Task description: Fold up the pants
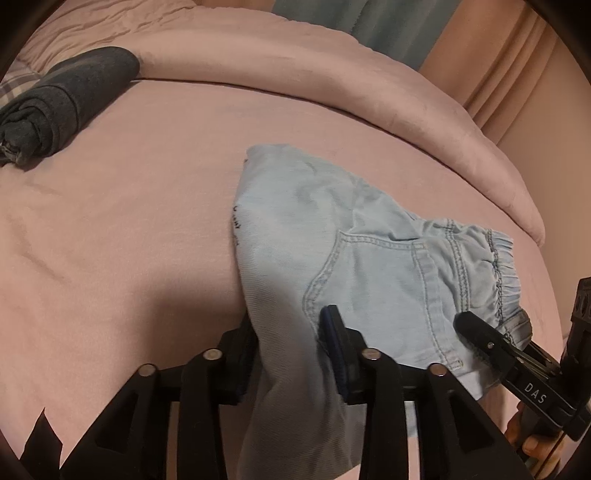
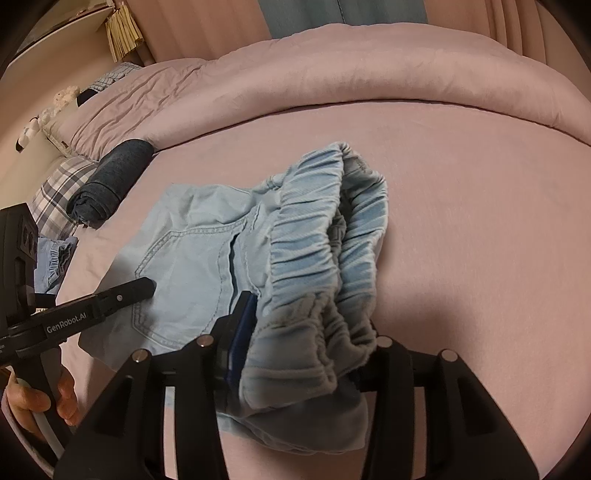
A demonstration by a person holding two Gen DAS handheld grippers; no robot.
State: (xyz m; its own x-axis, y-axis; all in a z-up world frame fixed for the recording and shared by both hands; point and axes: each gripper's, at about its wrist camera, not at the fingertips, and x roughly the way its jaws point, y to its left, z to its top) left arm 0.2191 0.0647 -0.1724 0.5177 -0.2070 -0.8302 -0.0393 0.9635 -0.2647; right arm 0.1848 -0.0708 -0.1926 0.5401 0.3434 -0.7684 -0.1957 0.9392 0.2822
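The pants (image 1: 354,258) drape over the left gripper (image 1: 291,350), hiding whether its fingers press the cloth. In the right wrist view the bunched waistband (image 2: 314,266) covers the right gripper (image 2: 306,354)'s right finger, so its grip is unclear. The rolled dark garment (image 1: 62,99) is cut by the frame's left edge.

**Around your work area**

You have a pink-sheeted bed (image 1: 110,221) with a rolled-back pink duvet (image 2: 369,74). A rolled dark grey garment (image 2: 110,181) lies beside a plaid pillow (image 2: 55,192). Pink and teal curtains (image 1: 388,26) hang behind.
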